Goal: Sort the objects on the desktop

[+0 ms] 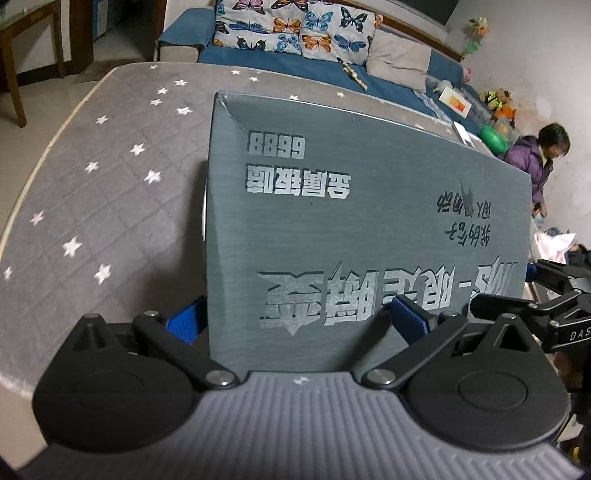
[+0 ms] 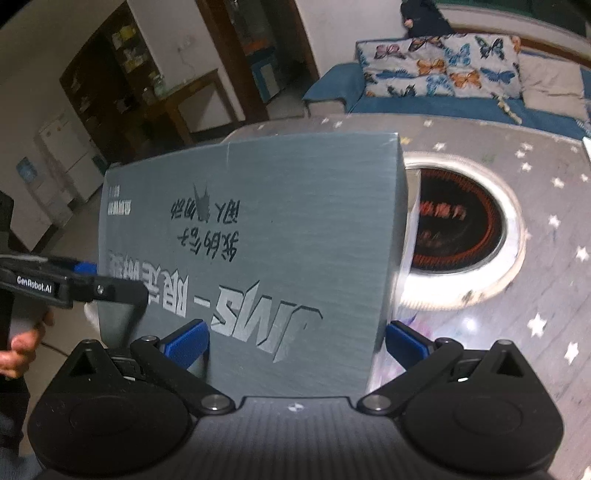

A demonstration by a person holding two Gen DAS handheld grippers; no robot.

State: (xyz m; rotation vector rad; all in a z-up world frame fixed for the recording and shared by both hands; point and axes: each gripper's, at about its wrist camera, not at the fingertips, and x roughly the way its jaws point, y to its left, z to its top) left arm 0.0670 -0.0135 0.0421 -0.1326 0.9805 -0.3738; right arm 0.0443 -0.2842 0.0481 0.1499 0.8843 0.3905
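Observation:
A flat grey box (image 1: 332, 229) with silver print fills the left wrist view; it also shows in the right wrist view (image 2: 258, 236). My left gripper (image 1: 295, 321) is shut on the box's near edge, one blue pad on each side. My right gripper (image 2: 295, 343) is shut on the same box at its other end. Each gripper shows at the edge of the other's view: the right one at the far right (image 1: 554, 295), the left one at the far left (image 2: 74, 288). The box is held above a grey star-patterned table cover (image 1: 92, 192).
A round induction cooktop (image 2: 465, 229) with a white rim sits in the table just right of the box. A blue sofa (image 1: 295, 62) with a butterfly pillow (image 1: 295, 26) lies behind the table. A person in purple (image 1: 535, 158) is at the right.

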